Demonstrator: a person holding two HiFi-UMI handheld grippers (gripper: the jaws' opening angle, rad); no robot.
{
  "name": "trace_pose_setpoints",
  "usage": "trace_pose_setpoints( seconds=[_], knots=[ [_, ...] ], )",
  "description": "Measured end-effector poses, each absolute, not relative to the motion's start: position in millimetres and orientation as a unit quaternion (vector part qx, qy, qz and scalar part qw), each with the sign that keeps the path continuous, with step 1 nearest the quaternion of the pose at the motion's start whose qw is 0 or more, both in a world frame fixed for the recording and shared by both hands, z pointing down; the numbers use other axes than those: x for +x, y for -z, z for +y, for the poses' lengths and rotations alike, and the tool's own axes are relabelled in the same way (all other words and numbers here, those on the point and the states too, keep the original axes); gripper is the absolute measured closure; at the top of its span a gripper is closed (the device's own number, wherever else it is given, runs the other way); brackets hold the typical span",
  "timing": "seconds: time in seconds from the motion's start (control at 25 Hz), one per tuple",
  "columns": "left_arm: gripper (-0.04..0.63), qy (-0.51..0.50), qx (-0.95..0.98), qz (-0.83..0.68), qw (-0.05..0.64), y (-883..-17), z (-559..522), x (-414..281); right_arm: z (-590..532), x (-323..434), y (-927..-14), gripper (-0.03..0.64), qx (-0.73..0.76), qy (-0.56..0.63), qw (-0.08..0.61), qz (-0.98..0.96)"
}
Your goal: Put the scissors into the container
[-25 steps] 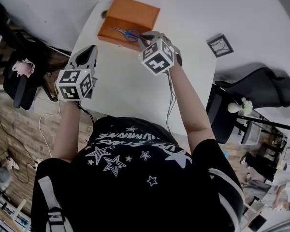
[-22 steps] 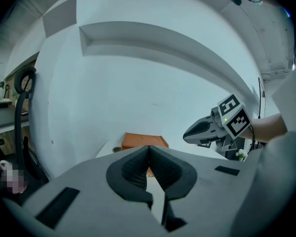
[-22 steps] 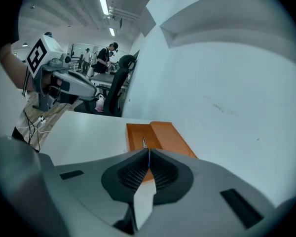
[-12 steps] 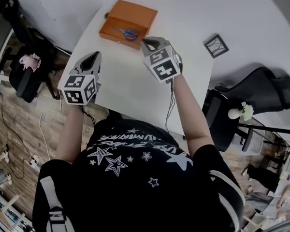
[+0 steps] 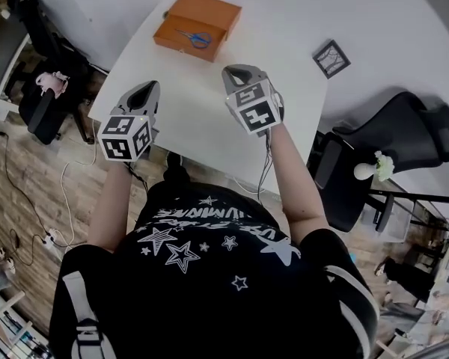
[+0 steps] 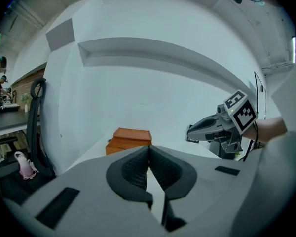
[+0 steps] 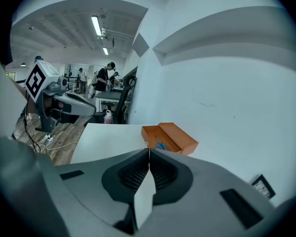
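Observation:
An orange open box point(image 5: 197, 25) stands at the far end of the white table point(image 5: 209, 118). Blue-handled scissors point(image 5: 194, 37) lie inside it, and the right gripper view shows the same scissors point(image 7: 161, 145) in the box point(image 7: 170, 138). My right gripper point(image 5: 236, 72) hovers over the table's middle, well short of the box, its jaws shut on nothing. My left gripper point(image 5: 146, 88) hangs near the table's left edge, also shut and empty. In the left gripper view only the box's side point(image 6: 129, 138) shows beyond the closed fingertips point(image 6: 149, 147).
A small black-framed picture point(image 5: 331, 57) lies at the table's right side. A black office chair point(image 5: 404, 133) stands to the right, another chair point(image 5: 37, 103) to the left. Cables trail over the wooden floor point(image 5: 30, 200) on the left.
Both grippers have drawn back from the box toward the person. The right one, which was beside the box, is now over mid-table. The scissors stay in the box.

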State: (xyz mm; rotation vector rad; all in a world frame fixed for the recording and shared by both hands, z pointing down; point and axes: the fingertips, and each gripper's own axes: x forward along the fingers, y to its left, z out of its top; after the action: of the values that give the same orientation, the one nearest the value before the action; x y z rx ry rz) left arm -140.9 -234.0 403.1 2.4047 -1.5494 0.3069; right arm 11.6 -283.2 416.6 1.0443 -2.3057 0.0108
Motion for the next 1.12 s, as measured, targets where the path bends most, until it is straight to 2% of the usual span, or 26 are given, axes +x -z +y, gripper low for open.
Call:
trace_pose_setpoints(
  seconds=[0.52, 1.12],
  knots=[
    [0.577, -0.101, 0.811, -0.557, 0.148, -417, -112, -103, -162, 57, -440, 0.571, 0.364, -0.010, 0.318, -0.875],
    [0.577, -0.087, 0.803, -0.567, 0.160, -428, -43, -83, -95, 85, -448, 0.571, 0.405, -0.051, 0.266, -0.873]
  ],
)
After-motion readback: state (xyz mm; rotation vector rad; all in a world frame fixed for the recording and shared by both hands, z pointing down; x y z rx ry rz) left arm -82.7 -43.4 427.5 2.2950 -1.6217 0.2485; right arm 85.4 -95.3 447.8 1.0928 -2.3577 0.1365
